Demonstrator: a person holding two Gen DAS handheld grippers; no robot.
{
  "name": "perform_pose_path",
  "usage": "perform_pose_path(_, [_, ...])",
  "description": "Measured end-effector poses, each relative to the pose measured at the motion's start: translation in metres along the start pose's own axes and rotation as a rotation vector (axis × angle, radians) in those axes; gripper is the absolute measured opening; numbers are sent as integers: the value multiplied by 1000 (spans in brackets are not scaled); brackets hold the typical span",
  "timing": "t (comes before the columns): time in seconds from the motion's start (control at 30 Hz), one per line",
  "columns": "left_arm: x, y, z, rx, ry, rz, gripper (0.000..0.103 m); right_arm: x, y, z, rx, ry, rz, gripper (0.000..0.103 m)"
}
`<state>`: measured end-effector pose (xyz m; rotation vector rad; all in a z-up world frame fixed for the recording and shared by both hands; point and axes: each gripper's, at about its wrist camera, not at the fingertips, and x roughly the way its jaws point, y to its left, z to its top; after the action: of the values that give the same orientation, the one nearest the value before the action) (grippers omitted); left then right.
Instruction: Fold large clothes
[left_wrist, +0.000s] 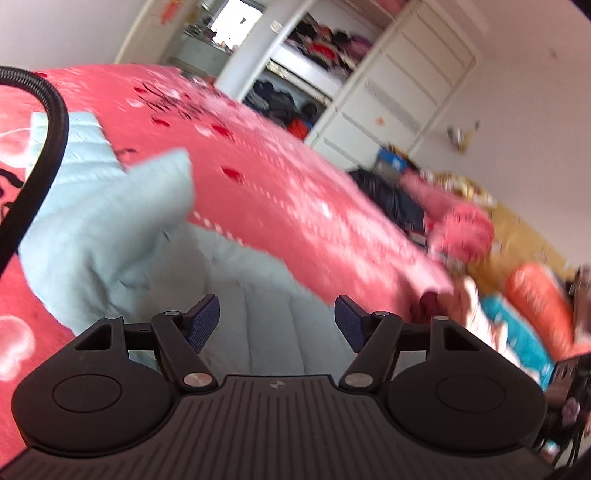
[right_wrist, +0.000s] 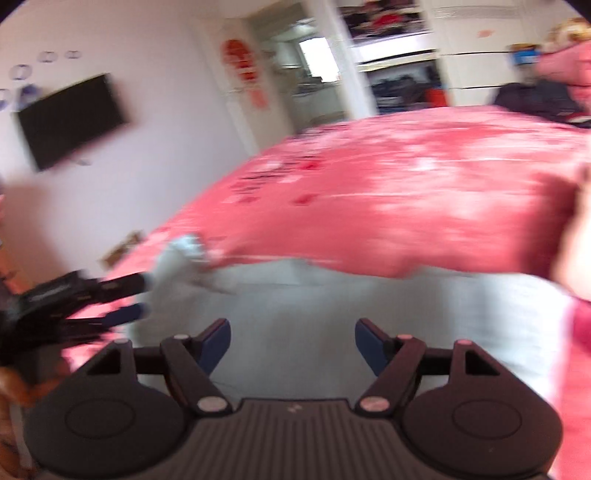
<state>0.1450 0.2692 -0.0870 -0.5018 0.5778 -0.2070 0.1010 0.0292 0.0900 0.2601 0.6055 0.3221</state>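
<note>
Left gripper (left_wrist: 275, 323) fingers spread wide, nothing between, hovering just over pale blue quilted jacket (left_wrist: 255, 295). Right gripper (right_wrist: 291, 345) fingers also wide apart, empty, above same jacket (right_wrist: 332, 306). No fabric pinched by either pair. Left gripper also seen from right wrist view at far left (right_wrist: 129, 295), tips near jacket's edge; contact not clear, too blurred.

Jacket spread on bed over pink printed bedspread (left_wrist: 295, 184). One corner or sleeve (left_wrist: 110, 214) sticking up and folded over, crumpled, not flat. Black cable (left_wrist: 48, 122) looping across upper left of left view.

Beyond bed: heap of clothes (left_wrist: 461, 221) at far side, open white wardrobe (left_wrist: 314, 74) with stacked garments, TV on wall (right_wrist: 70, 118), doorway (right_wrist: 306, 74).

Risks, judged: puffy slick quilting likely to slip from a shallow pinch; grabbing bedspread together with jacket, since both lie touching; raised flap trapped under a fold, leaving a lump; cable dragging across fabric and pulling it askew; heavy blur suggesting fast motion, so a mistimed close catching only air.
</note>
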Motion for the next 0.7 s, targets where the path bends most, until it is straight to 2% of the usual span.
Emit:
perform_pose_path(0.23, [35,-7,-15,73,120,100,79,-3,-56,-33,114,19,-122,71])
perform_pose_path(0.4, [46,-13,-22,133,142,129,80,0,-72,-45,127,39,-149,71])
perform_pose_path(0.7, [55,-15,-26,175,163,157,81,11,-81,-57,83,27,-184,71])
